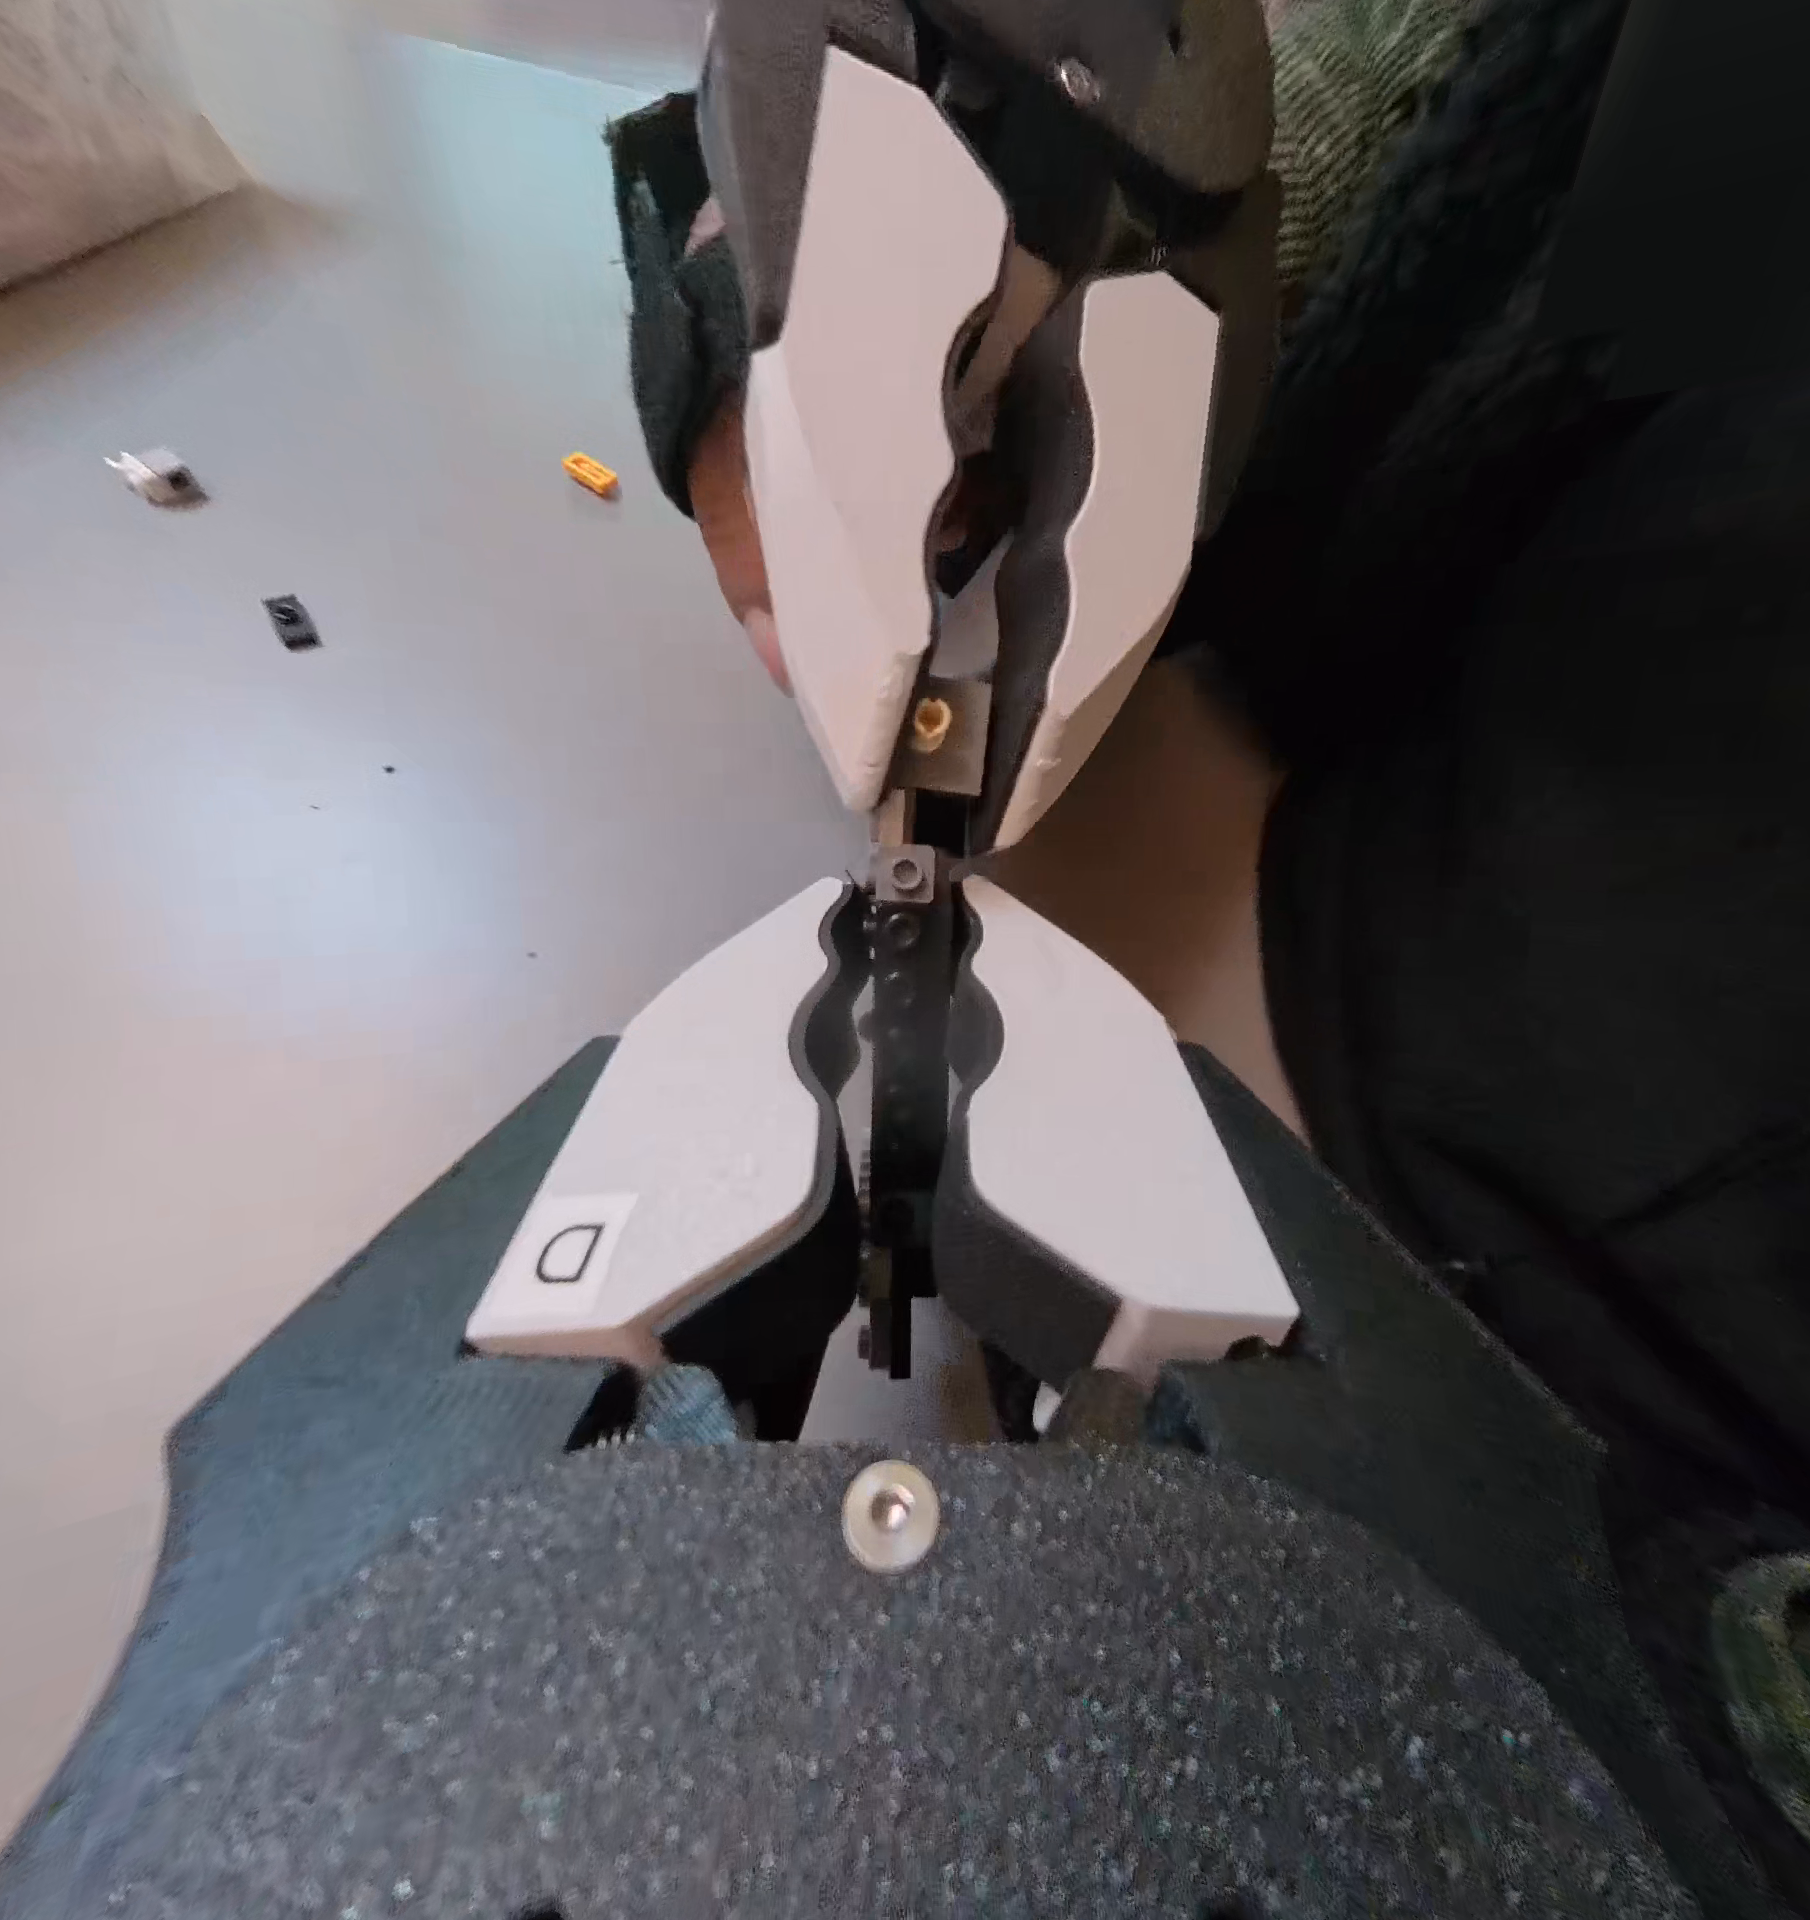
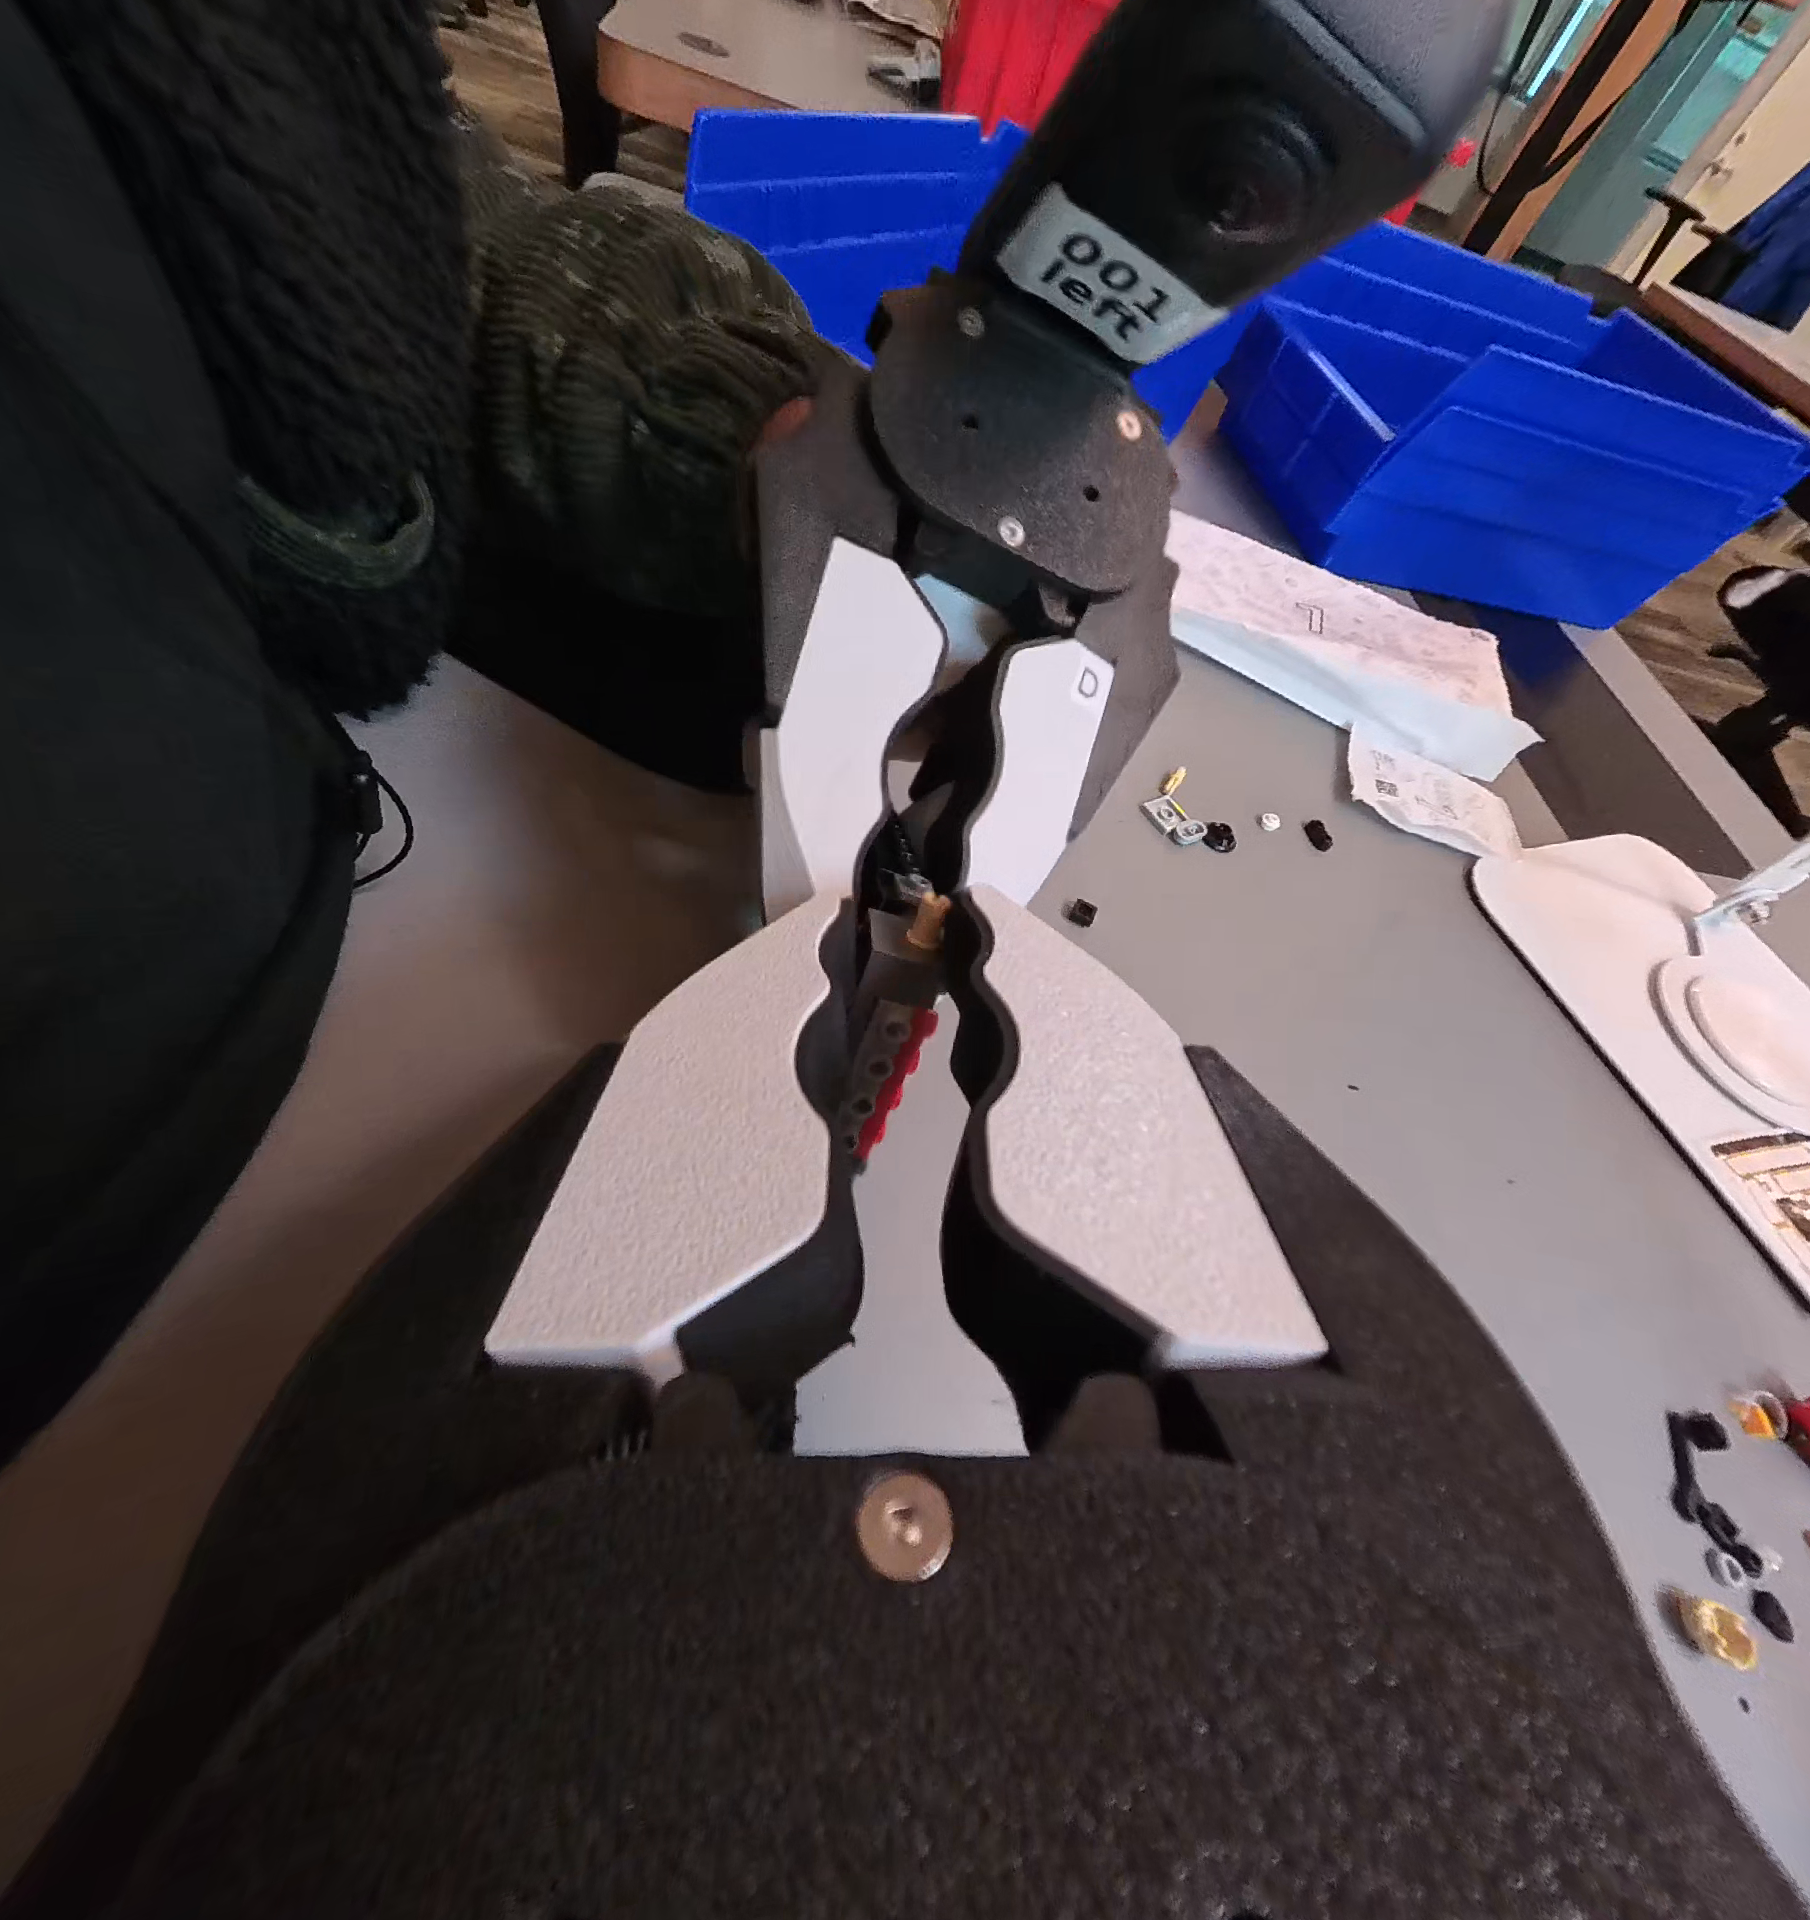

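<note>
Pinching a black studded beam (image 1: pixel 906 1039), my left hand-held gripper (image 1: pixel 906 883) is meeting my right hand-held gripper (image 2: pixel 906 935), which is clamping a grey-and-red brick assembly (image 2: pixel 885 1049) above the bench (image 2: pixel 1348 1039), tip to tip.

Smooth matt grey tabletop (image 2: pixel 1296 1039), glossy blue plastic storage bins (image 2: pixel 1503 457), crinkled white printed paper sheet (image 2: pixel 1337 644), grainy black foam-like gripper body (image 2: pixel 880 1714), shiny metal screw (image 2: pixel 903 1536), ribbed dark green knitted cuff (image 2: pixel 610 343), smooth white plastic fingers (image 2: pixel 693 1164).
</note>
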`<state>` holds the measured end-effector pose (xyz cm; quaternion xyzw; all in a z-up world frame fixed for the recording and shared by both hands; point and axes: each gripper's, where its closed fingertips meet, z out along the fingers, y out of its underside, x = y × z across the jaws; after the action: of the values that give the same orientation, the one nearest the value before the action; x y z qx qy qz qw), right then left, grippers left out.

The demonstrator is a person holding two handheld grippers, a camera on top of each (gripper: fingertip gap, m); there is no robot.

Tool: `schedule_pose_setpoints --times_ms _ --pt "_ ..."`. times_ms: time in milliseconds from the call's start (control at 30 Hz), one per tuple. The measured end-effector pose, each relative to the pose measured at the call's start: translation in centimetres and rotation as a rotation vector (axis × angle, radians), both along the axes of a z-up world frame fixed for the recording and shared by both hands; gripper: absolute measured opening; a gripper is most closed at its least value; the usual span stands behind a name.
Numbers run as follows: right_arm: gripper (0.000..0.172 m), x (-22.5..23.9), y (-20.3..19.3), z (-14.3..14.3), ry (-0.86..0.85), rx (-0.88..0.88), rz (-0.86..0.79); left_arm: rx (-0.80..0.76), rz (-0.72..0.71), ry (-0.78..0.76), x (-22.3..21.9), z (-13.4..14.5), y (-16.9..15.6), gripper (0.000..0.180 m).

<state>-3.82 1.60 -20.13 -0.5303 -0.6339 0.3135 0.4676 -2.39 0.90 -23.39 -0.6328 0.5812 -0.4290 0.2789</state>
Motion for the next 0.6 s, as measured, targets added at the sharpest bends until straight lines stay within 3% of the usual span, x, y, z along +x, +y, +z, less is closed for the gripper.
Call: schedule_pose_setpoints --times_ms 33,100,133,167,200,233,333,467,600 --pt "0.016 0.0 -0.2 -0.1 -0.003 0.013 0.007 -0.036 0.003 0.002 0.0 -0.1 0.0 0.013" --pt "0.014 -0.8 -3.3 -0.7 -0.02 0.026 0.144 -0.106 0.154 -0.003 -1.0 -0.2 2.9 0.013" --pt "0.014 -1.3 -3.5 -1.5 -0.064 0.129 0.121 -0.141 0.154 -0.026 -1.7 0.3 3.4 0.014" --pt "0.014 -1.3 -2.7 -1.3 -0.061 0.229 0.074 -0.061 0.141 0.008 -1.9 0.1 3.2 0.014" --pt "0.014 -1.0 -2.0 -0.2 -0.005 0.184 0.062 0.009 0.122 0.044 -1.7 -0.3 2.7 0.012" --pt "0.014 -0.3 -1.5 0.8 0.025 0.104 0.064 -0.012 0.12 0.015 -1.3 -0.2 2.4 0.013" --pt "0.015 0.6 -1.1 2.4 0.086 0.108 0.072 -0.068 0.171 -0.057 -1.9 0.9 3.6 0.013" --pt "0.016 1.0 -0.2 1.5 0.07 0.095 0.042 -0.139 0.206 -0.129 -2.4 1.7 4.4 0.014" --pt "0.016 1.3 2.8 -0.3 0.008 0.149 -0.09 -0.131 0.238 -0.172 -2.8 2.1 5.0 0.014"
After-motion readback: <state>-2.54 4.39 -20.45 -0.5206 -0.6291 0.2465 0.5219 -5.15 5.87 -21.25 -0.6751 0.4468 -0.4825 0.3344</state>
